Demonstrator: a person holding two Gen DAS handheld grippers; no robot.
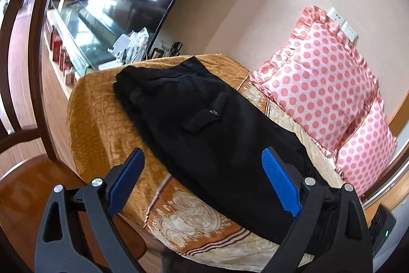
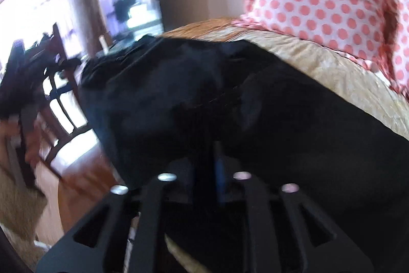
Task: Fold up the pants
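The bed (image 1: pixel 107 104), under an orange and gold patterned cover, is the landmark here. On it lie the black pants (image 1: pixel 204 134), already doubled lengthwise into one long strip, it seems, running from the bed's far end, where the bunched waist appears to sit, to its near edge. A flapped pocket (image 1: pixel 207 114) faces up about midway along. Two pink polka-dot pillows (image 1: pixel 322 88) lean against the wall on the side of the bed beyond the pants.

The left gripper (image 1: pixel 204 183) hovers above the near end of the pants with its blue pads (image 1: pixel 278 183) spread wide and nothing between them. The right gripper (image 2: pixel 207 168) is low over the black cloth, in a blurred view. Its fingers stand close together with only a narrow gap, and dark fabric fills the view around the tips, so it cannot be told whether they pinch the pants or have let go.

The step in hand looks like the turn from the lengthwise fold to the crosswise one. The next move probably calls for both grippers to take the leg end at the near edge of the bed, one at each corner, and carry it up toward the waist.
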